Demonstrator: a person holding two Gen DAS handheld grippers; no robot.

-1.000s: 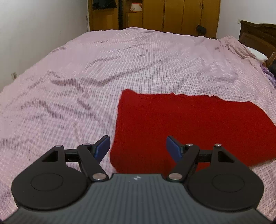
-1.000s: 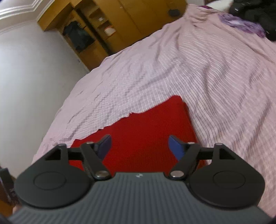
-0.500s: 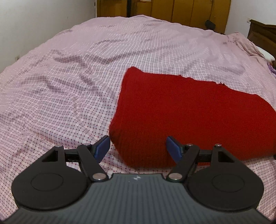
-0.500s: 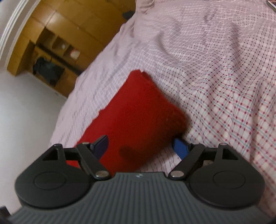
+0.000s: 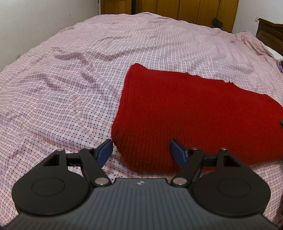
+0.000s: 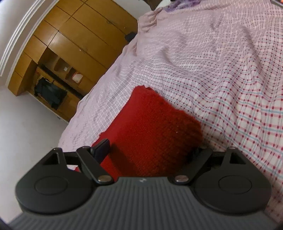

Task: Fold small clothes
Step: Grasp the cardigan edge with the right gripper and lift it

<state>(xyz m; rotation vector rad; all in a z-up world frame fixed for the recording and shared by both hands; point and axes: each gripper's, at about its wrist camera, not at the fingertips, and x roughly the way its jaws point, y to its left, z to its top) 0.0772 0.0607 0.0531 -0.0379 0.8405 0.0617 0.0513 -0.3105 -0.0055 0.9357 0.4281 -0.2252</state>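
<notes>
Bed (image 5: 88, 74): wide, covered by a pink checked sheet, rumpled in shallow creases.
Cloth (image 5: 185, 116): red knit, lying flat on the sheet near the front edge, its near corner rounded and its far edge frayed.
Purple fabric (image 6: 184, 4): bunched at the bed's far end.

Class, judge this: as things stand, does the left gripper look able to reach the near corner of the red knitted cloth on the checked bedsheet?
Probably yes. The left gripper is open, with the near corner of the red knitted cloth lying between its fingers on the checked bedsheet. Nothing lies in between.
</notes>
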